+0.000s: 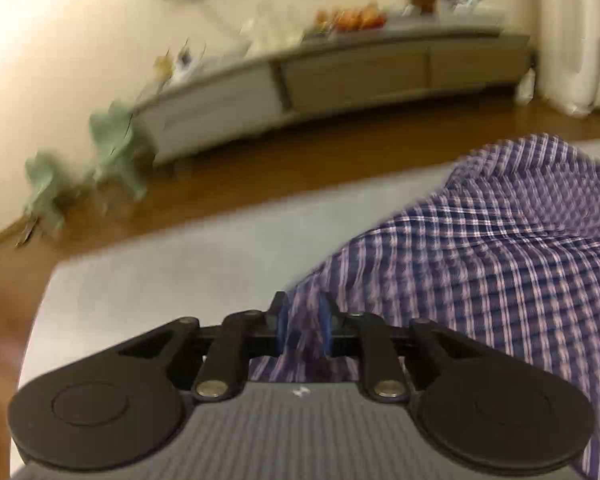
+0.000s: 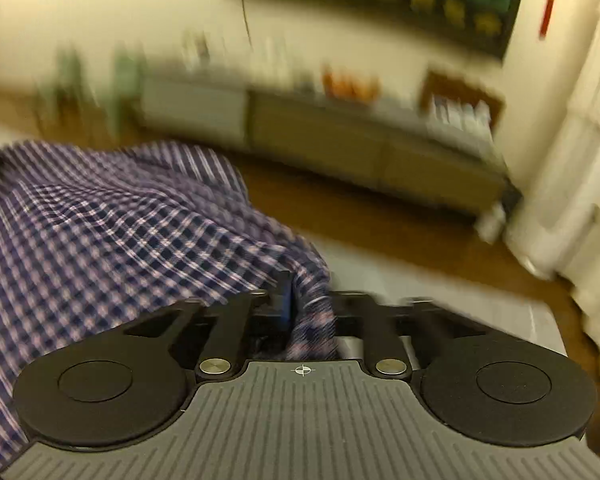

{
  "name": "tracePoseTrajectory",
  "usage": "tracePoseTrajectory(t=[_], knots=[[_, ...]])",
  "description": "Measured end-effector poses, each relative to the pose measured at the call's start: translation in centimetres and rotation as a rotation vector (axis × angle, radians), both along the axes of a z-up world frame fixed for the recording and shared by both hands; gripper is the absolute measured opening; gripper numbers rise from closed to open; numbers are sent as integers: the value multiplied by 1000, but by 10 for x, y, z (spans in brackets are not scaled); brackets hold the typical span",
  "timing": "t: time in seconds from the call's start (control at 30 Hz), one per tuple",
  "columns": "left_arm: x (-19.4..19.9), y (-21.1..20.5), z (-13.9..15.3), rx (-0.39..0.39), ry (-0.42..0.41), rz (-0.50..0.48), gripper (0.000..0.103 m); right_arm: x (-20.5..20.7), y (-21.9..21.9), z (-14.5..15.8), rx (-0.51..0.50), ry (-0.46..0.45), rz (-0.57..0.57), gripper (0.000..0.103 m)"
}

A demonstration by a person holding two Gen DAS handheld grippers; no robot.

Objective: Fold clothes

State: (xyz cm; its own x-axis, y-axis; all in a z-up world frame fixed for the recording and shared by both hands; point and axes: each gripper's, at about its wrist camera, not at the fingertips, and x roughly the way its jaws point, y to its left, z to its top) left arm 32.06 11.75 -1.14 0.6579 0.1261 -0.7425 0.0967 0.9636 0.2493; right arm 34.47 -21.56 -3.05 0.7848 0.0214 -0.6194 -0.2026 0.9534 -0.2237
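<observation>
A blue, white and pink plaid shirt lies rumpled on a grey table, filling the right half of the left wrist view. My left gripper has a bunched edge of it between its blue pads, and the cloth touches both. In the right wrist view the same shirt spreads over the left side. My right gripper stands at the shirt's right edge. A fold of cloth hangs between its jaws and hides the right pad, so only the left pad shows. This view is blurred.
Bare grey tabletop runs to a rounded corner. Beyond is brown wood floor. A long low sideboard with clutter on top stands against the far wall. Two pale green stools sit at its left, and a white curtain hangs at its right.
</observation>
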Motion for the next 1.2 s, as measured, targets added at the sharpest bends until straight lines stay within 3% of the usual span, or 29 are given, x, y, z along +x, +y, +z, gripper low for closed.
tracePoseTrajectory(t=[0.03,0.07,0.13,0.23,0.3,0.37,0.43,0.5,0.6,0.63,0.73,0.77,0.83,0.9,1.03,1.13,1.2], knots=[[-14,8,0,-55,-26,6,23,9,0,-19,-41,44,-35,39],[-29,17,1,-109,-51,13,35,0,-7,-22,-10,43,-43,42],[-65,38,10,-197,-106,44,45,-32,-33,-22,116,25,-60,53],[-120,75,22,-326,-146,74,48,-92,-73,-10,230,51,-82,54],[-138,90,40,-420,-124,75,48,-130,-65,5,229,67,-27,54],[-162,93,50,-492,-123,74,52,-174,-47,20,259,61,46,69],[-177,90,43,-513,-92,47,55,-222,-11,23,311,53,162,88],[-196,89,32,-515,-55,37,55,-270,31,19,315,50,309,91],[-206,80,18,-495,-27,39,55,-302,77,-1,131,48,424,90],[-210,79,18,-486,-37,36,55,-302,88,-9,46,47,443,86],[-222,80,23,-500,-97,31,55,-290,111,-27,-182,76,459,2],[-226,80,25,-520,-115,23,56,-278,102,-12,-125,66,404,0],[-233,76,27,-536,-143,-12,61,-247,47,33,242,68,241,0],[-236,65,25,-514,-143,-76,67,-221,-17,54,524,55,65,0],[-233,20,1,-434,-38,-244,70,-204,-64,27,537,90,-138,0],[-234,-18,-11,-342,-39,-343,76,-214,-73,-6,566,154,-192,4],[-231,-41,-16,-286,-76,-371,77,-212,-69,-11,573,178,-201,5]])
